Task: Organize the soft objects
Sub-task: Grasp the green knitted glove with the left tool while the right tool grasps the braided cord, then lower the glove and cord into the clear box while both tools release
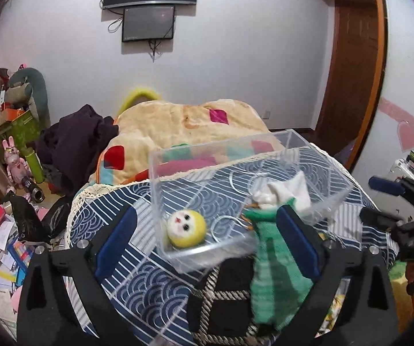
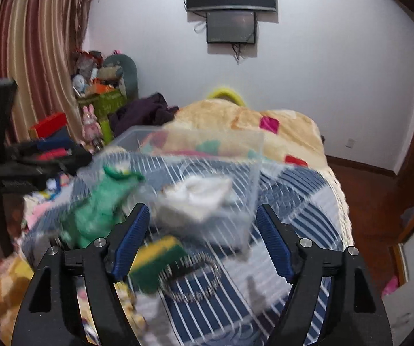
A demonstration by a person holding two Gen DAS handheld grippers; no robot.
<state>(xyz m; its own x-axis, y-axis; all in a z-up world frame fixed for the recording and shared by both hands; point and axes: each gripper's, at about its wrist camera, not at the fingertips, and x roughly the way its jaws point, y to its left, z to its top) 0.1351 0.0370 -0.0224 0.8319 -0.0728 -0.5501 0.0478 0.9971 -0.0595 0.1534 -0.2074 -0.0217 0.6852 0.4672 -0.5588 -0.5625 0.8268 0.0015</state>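
— Where do the soft things sit?

— The round yellow-and-white felt face (image 1: 186,228) lies in the clear plastic box (image 1: 160,201) on the blue wave-patterned cloth (image 1: 137,285). The white cloth wad (image 1: 289,191) is inside too; the green knitted doll (image 1: 276,271) hangs over the near rim.

— And the tools?

— The left gripper (image 1: 207,236) and right gripper (image 2: 202,239) are both spread, pinching nothing, probably for the next pick: maybe the yellow-green sponge (image 2: 160,262) near the cloth's front edge.

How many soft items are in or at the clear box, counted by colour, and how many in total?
Yellow and white: 1, the doll head inside the clear box.
White: 1, the white cloth in the box.
Green: 1, the green knitted piece, hanging over the box's front wall.
Total: 3
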